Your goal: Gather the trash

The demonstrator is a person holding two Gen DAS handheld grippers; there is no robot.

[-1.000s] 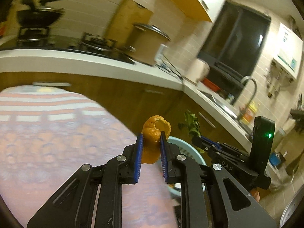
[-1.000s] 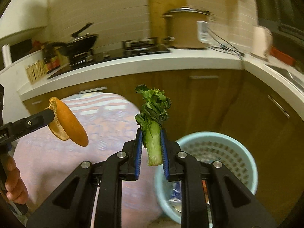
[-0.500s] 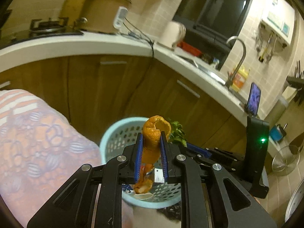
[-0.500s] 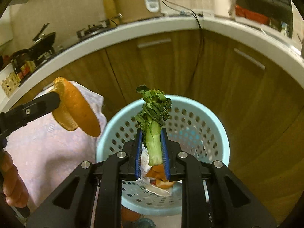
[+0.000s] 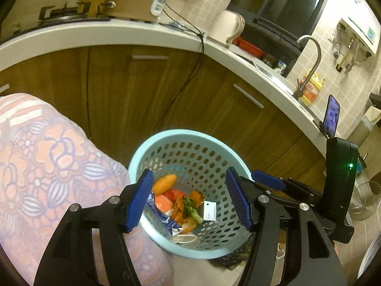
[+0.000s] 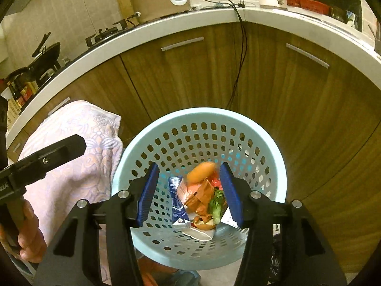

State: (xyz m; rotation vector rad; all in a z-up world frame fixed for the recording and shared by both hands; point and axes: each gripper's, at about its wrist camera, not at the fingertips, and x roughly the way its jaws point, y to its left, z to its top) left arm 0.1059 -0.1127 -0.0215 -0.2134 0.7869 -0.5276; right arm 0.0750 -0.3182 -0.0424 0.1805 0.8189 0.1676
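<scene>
Release is the step in hand, and both grippers are placed well for it: each hangs over the mouth of the pale blue perforated plastic basket (image 5: 190,143), pointing down into it. The left gripper (image 5: 190,197) has its blue ribbed pads (image 5: 140,200) spread and still opening, with nothing between them; the right gripper (image 6: 190,193) is likewise parting, its jaws empty. The curled orange peel (image 6: 201,168) shows blurred just inside the basket in the right wrist view, seemingly mid-fall or just landed. The green leafy vegetable stalk (image 6: 215,206) lies on the heap with a blue-and-white carton (image 6: 176,200) and other scraps.

To finish cleanly, I would hold both hands steady above the rim until the jaws stand fully apart, so that nothing sticky clings to a pad and gets carried out. Then lift straight up, clear of the basket wall, before swinging away. The flowered pink cloth (image 5: 47,155) sits right beside the basket, so keep any drips over the opening.
</scene>
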